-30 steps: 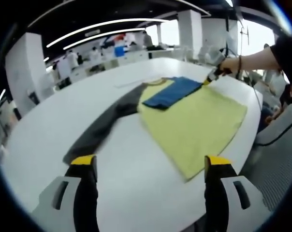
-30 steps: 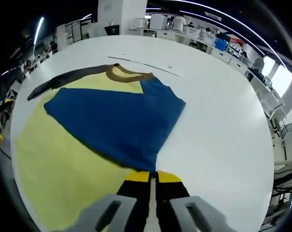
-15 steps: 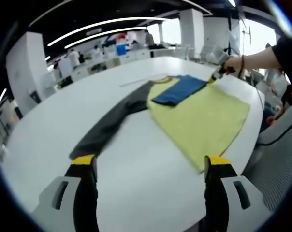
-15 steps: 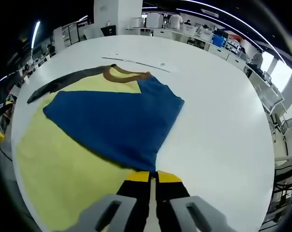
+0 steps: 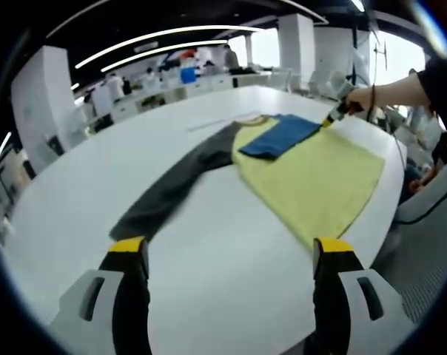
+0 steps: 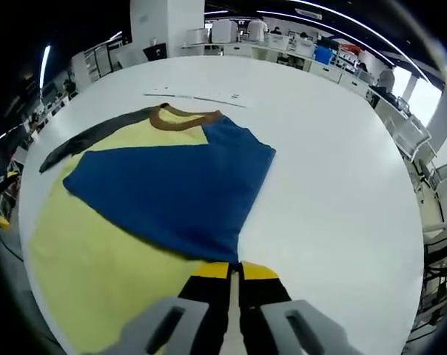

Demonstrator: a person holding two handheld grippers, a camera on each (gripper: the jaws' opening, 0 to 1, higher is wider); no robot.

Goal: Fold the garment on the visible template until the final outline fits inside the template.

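In the left gripper view, the left gripper [image 5: 231, 259] hovers over the white tabletop [image 5: 209, 244] with its two yellow-tipped fingers [image 5: 126, 247] spread wide and nothing between them — released. Ahead of the left-hand finger, a long dark grey sleeve [image 5: 172, 188] lies flat and limp, running away from the fingers toward the garment [image 5: 320, 177]. The garment's body is a soft pale-yellow cloth spread flat, ahead of the right-hand finger and reaching close to the tabletop's edge. Its blue sleeve [image 5: 279, 137] is folded over the far part of the yellow body in a rough trapezoid. At the far right, a person's hand [image 5: 364, 96] holds the right gripper [image 5: 333, 118] down at the corner of the blue sleeve.

In the right gripper view, the right gripper [image 6: 233, 272] has its fingers [image 6: 209, 271] pressed together at the near tip of the blue sleeve [image 6: 172, 192], clenched on the cloth — the blue cloth runs right up to the yellow finger pads. The blue panel fans out away from the fingers, smooth and matte, over the yellow body [image 6: 98, 274], which lies to the left of the fingers. Beyond it sit a brown ribbed collar [image 6: 183, 118] and the dark grey sleeve [image 6: 90, 140], trailing off to the far left. A thin line is marked on the tabletop [image 6: 334, 192] past the collar.
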